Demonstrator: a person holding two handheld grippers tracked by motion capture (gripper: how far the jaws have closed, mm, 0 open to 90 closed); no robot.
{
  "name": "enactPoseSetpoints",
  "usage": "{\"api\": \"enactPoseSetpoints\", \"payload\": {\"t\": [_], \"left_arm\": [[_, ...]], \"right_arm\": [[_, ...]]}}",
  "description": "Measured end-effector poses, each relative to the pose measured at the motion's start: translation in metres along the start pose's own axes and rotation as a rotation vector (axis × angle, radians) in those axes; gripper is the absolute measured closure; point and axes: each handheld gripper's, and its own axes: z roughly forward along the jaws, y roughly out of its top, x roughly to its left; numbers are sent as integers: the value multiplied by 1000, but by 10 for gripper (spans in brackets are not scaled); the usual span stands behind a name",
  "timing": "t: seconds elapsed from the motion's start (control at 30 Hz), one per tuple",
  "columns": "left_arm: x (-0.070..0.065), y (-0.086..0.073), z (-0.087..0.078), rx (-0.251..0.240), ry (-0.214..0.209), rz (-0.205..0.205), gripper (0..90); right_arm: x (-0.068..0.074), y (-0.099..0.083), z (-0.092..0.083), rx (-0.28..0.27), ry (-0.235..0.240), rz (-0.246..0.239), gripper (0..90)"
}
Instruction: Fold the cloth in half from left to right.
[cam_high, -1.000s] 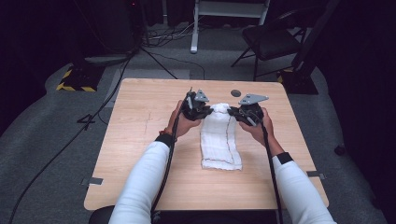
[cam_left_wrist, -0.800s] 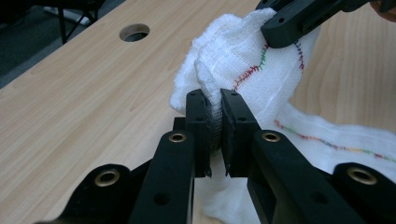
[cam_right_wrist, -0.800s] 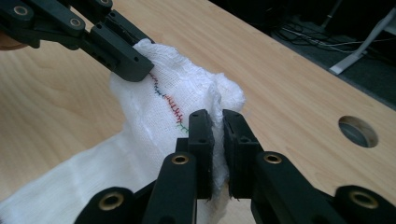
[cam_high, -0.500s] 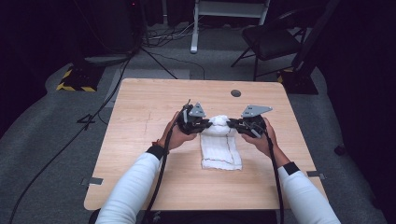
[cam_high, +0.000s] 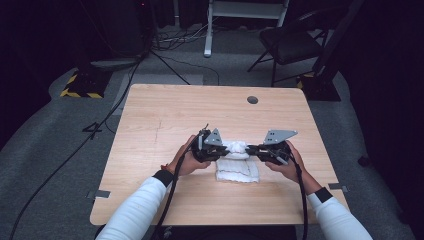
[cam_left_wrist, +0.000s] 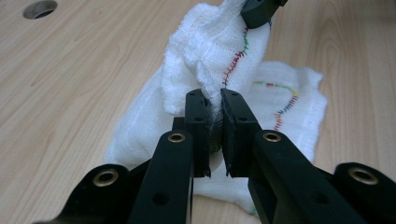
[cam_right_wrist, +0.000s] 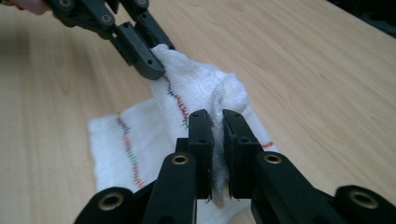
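Between both tools, left tool (cam_high: 224, 150) and right tool (cam_high: 254, 149) each pinch the white cloth's (cam_high: 237, 170) lifted edge.

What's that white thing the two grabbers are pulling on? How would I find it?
Look at the wooden table, near its front middle between the person's two hands. There lies a white cloth, its far edge pinched and lifted by the left hand-held gripper and the right hand-held gripper. It is soft, woven, with wavy rainbow-coloured stitching.

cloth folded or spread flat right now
Partly folded: the white cloth has its far edge lifted over the flat part, pinched by the left gripper and right gripper.
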Motion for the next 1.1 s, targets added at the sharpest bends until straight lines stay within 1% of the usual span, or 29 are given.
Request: {"api": "enactPoseSetpoints", "payload": {"t": [0.07, 0.13, 0.2, 0.23, 0.3, 0.33, 0.4, 0.5, 0.6, 0.63, 0.67, 0.8, 0.83, 0.9, 0.97, 1.1], "left_arm": [[-6, 0, -1, 0, -10, 7, 824], [-10, -1, -2, 3, -18, 15, 824], [-13, -2, -4, -2, -28, 13, 820], [-15, -3, -5, 0, -29, 22, 818], [-19, -6, -5, 6, -35, 23, 816], [-23, -8, -5, 12, -39, 25, 816], [-27, -11, -5, 24, -43, 31, 817], [-35, -14, -6, 38, -50, 49, 818], [-40, -17, -6, 50, -51, 61, 816], [-41, -18, -6, 57, -50, 59, 816], [-42, -19, -6, 60, -49, 66, 814], [-47, -23, -3, 76, -67, 66, 804], [-48, -24, -2, 78, -73, 67, 802], [-50, -26, -1, 87, -87, 59, 800], [-51, -29, 0, 101, -87, 68, 798], [-56, -35, 2, 116, -71, 52, 791]], "right_arm": [[5, -2, -3, 12, 6, -13, 830], [9, -3, -6, 9, 17, -14, 830], [11, -6, -9, 4, 27, -10, 829], [13, -7, -10, 3, 35, -8, 828], [17, -12, -12, -2, 58, -5, 826], [19, -15, -12, 1, 64, -6, 824], [27, -22, -11, 27, 79, -10, 821], [31, -26, -11, 33, 86, -15, 818], [36, -30, -11, 46, 89, -16, 803], [36, -30, -11, 46, 89, -16, 803], [37, -30, -12, 49, 85, -17, 799], [40, -36, -15, 65, 98, -24, 800], [41, -39, -15, 72, 109, -22, 803], [43, -43, -14, 88, 114, -22, 807], [46, -46, -13, 104, 117, -30, 810], [51, -52, -10, 112, 113, -23, 813]]}}
